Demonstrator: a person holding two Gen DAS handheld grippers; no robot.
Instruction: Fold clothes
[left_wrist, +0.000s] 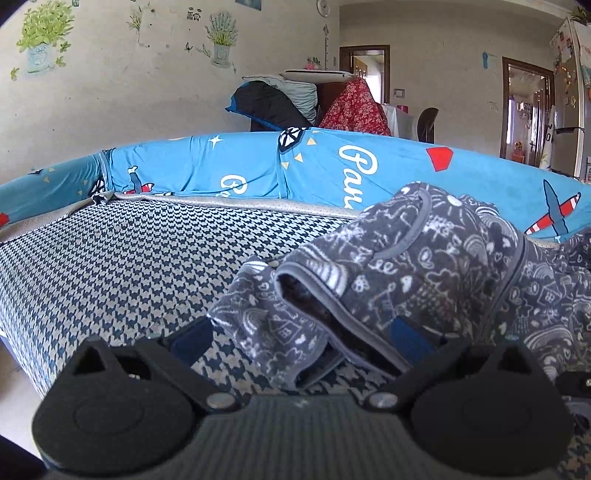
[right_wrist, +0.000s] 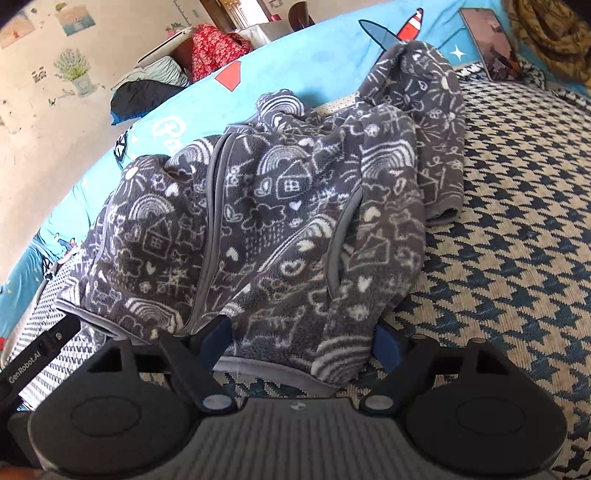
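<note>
- The dark grey fleece jacket with white doodle print (right_wrist: 266, 229) lies bunched on the houndstooth-patterned sofa seat (right_wrist: 517, 240), against the blue printed backrest cover (left_wrist: 229, 162).
- The right gripper (right_wrist: 301, 338) has its jaws apart, straddling the jacket's near hem without pinching it.
- The left gripper (left_wrist: 303, 341) also stands with jaws apart; its right pad seems tucked under a hem fold, though the view is cramped.
- Judgement: take the hem corners evenly, then draw the jacket flat away from the backrest cover before folding.
</note>
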